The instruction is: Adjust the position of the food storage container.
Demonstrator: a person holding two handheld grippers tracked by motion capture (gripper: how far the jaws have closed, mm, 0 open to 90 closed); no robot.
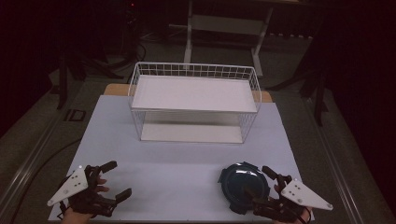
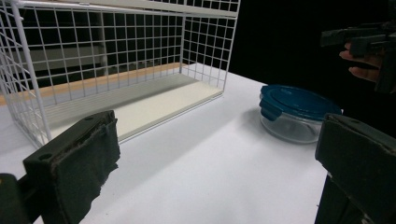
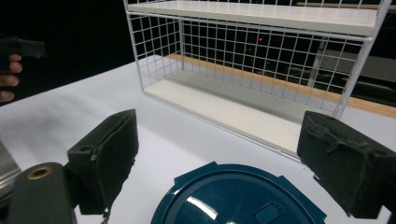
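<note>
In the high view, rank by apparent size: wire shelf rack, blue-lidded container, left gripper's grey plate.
1. Wire shelf rack, by far the largest.
2. Blue-lidded container.
3. Left gripper's grey plate; close to the container in apparent size, so this order is unsure.

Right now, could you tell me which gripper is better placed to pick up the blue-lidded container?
The right gripper. It sits open right at the blue-lidded container, whose lid lies just below its jaws in the right gripper view. The left gripper, also open, is across the table, well away from it.
</note>
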